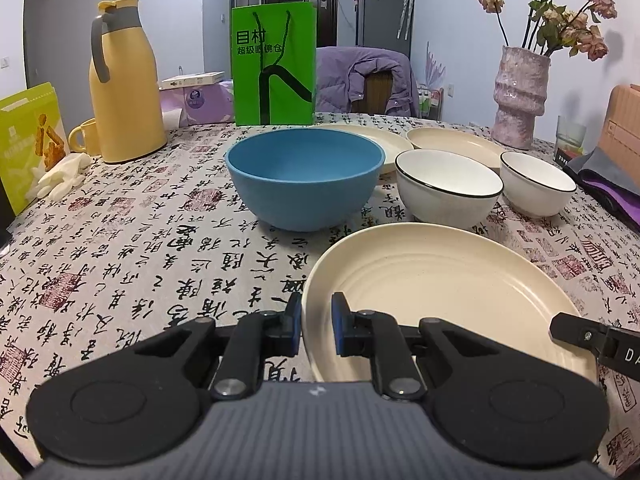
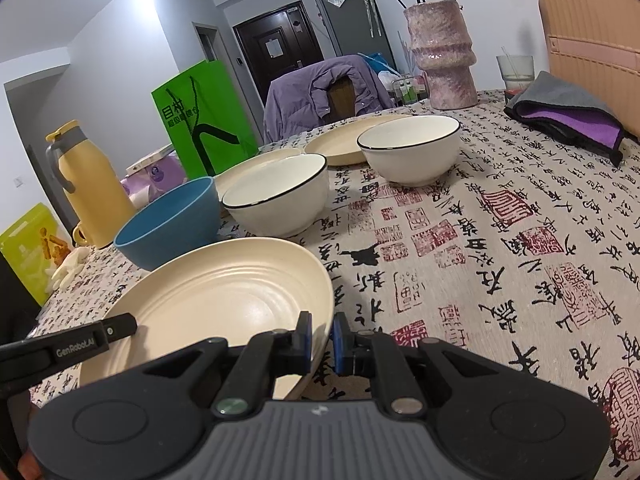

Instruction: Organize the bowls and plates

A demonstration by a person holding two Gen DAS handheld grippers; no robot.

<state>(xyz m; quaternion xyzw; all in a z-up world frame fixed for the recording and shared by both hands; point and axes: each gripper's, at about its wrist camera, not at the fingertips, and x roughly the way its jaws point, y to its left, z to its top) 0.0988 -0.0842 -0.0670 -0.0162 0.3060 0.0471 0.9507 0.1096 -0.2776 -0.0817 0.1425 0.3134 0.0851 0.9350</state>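
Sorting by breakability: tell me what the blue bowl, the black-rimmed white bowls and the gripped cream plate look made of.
Blue bowl: matte, thick-walled, no glare; probably plastic or fibre composite.
White bowls: glossy glaze with a thin black rim line; likely ceramic.
Cream plate: satin, faintly speckled, moulded concentric rings; looks like wheat-straw plastic, though unconfirmed.

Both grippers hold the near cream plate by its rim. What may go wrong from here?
1. Each hand-held gripper, left and right, pinches only the thin rim of the plate, so it may slip or tilt if they move unevenly.
2. The blue bowl and a white bowl stand close behind; pushing forward may knock them.
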